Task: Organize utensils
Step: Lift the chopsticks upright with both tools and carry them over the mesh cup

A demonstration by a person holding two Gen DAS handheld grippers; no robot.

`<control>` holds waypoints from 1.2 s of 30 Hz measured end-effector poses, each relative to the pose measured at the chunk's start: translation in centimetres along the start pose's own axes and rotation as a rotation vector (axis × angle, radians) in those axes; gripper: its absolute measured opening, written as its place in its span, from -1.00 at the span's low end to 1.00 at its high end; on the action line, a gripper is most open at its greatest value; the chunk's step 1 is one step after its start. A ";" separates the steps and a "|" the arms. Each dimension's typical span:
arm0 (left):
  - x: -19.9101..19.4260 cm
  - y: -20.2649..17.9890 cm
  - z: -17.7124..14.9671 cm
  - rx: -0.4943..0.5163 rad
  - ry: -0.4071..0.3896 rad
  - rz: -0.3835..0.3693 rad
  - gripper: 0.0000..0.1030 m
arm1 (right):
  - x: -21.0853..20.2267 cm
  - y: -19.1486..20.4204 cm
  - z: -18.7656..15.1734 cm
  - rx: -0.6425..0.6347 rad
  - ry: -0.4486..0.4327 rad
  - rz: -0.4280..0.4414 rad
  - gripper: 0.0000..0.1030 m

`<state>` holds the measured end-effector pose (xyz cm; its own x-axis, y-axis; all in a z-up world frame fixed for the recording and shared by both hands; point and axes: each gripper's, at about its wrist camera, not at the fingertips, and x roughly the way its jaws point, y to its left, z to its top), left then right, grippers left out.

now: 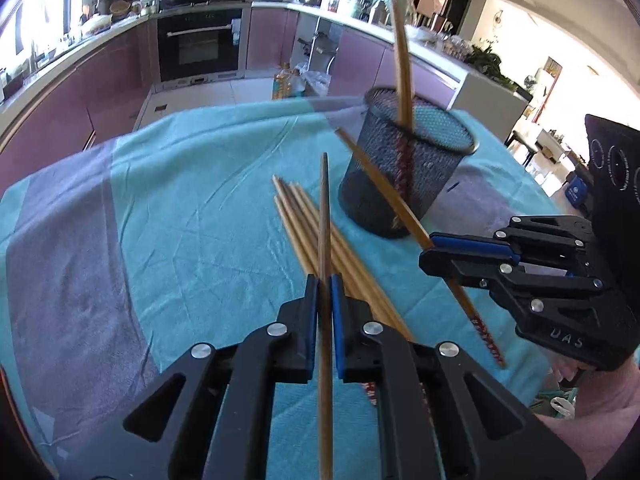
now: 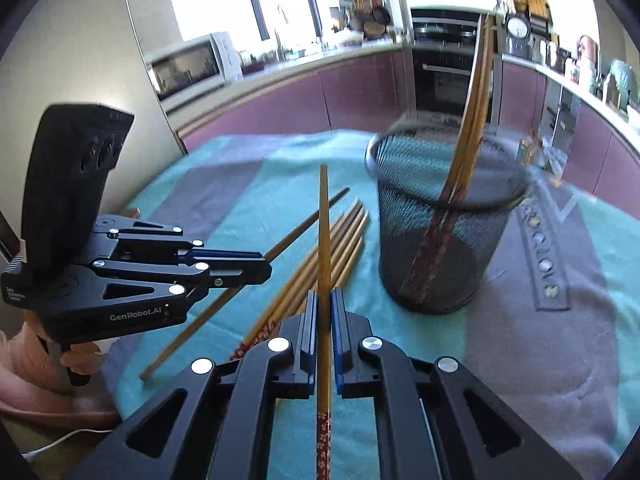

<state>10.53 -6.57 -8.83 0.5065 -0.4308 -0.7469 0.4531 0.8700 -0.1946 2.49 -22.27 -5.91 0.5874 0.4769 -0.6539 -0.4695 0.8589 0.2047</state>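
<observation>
A black mesh cup [image 1: 404, 172] stands on the teal cloth with two chopsticks [image 1: 402, 64] leaning in it; it also shows in the right wrist view [image 2: 444, 224]. Several wooden chopsticks [image 1: 304, 220] lie loose on the cloth in front of the cup, also seen in the right wrist view [image 2: 344, 248]. My left gripper [image 1: 325, 284] is shut on one chopstick [image 1: 324, 208] that points forward. My right gripper [image 2: 325, 296] is shut on another chopstick [image 2: 323, 224], held just above the pile. In the left wrist view the right gripper [image 1: 428, 250] holds its chopstick slantwise next to the cup.
The teal and grey cloth [image 1: 180, 208] covers the table. Behind it run purple kitchen cabinets [image 1: 120, 76] and an oven [image 1: 200, 44]. A microwave [image 2: 188, 64] stands on the counter at left in the right wrist view.
</observation>
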 end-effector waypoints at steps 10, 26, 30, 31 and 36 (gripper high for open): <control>-6.7 -0.3 2.9 0.018 -0.163 -0.074 -0.86 | -5.5 -1.5 2.3 0.046 -0.190 0.000 -0.89; -12.9 -1.7 8.6 0.019 -0.377 -0.150 -0.86 | -10.3 -3.3 6.8 0.027 -0.352 -0.012 -0.89; -13.7 -2.5 10.4 0.032 -0.432 -0.166 -0.86 | -11.3 -3.8 8.0 0.018 -0.393 -0.026 -0.89; -13.7 -2.8 10.8 0.034 -0.441 -0.167 -0.86 | -11.5 -3.8 8.1 0.018 -0.401 -0.033 -0.89; -13.3 -4.1 12.6 0.056 -0.470 -0.143 -0.86 | -11.2 -4.5 8.9 0.027 -0.408 -0.058 -0.89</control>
<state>11.18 -7.40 9.96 0.7070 -0.6175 -0.3447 0.5740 0.7858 -0.2303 3.87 -29.81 6.94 0.8280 0.4582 -0.3232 -0.4141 0.8883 0.1985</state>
